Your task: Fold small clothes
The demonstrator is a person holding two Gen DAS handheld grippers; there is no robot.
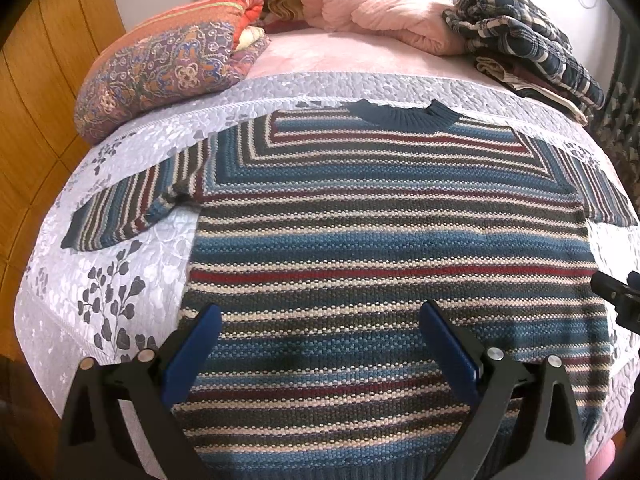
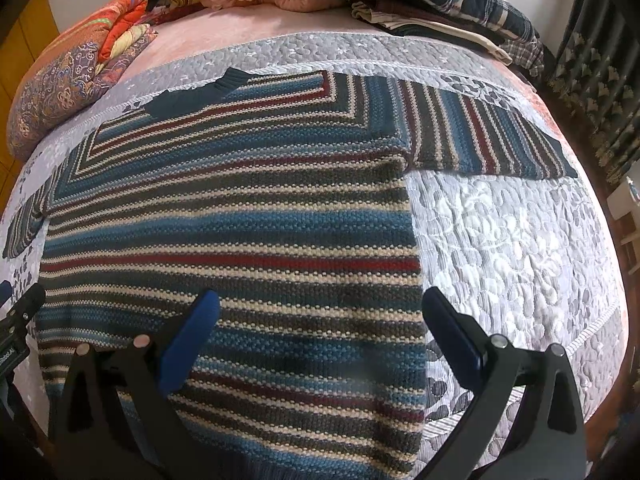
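A striped knit sweater [image 1: 384, 240] in blue, red, cream and grey lies flat on the bed, navy collar [image 1: 404, 114] at the far side, both sleeves spread outward. My left gripper [image 1: 320, 312] hovers open over its lower left part, nothing between the blue pads. In the right wrist view the same sweater [image 2: 224, 232] fills the left and middle, its right sleeve [image 2: 488, 136] lying out on the quilt. My right gripper [image 2: 320, 304] is open above the sweater's lower right edge, one finger over the knit, the other over the quilt. The right gripper's tip [image 1: 616, 292] shows at the left view's right edge.
A grey-white floral quilt [image 2: 512, 240] covers the bed. At the far side lie a patterned folded blanket [image 1: 168, 68], a pink duvet [image 1: 384, 8] and a pile of plaid clothes [image 1: 528, 40]. A wooden wardrobe [image 1: 44, 120] stands to the left, curtains [image 2: 592, 80] to the right.
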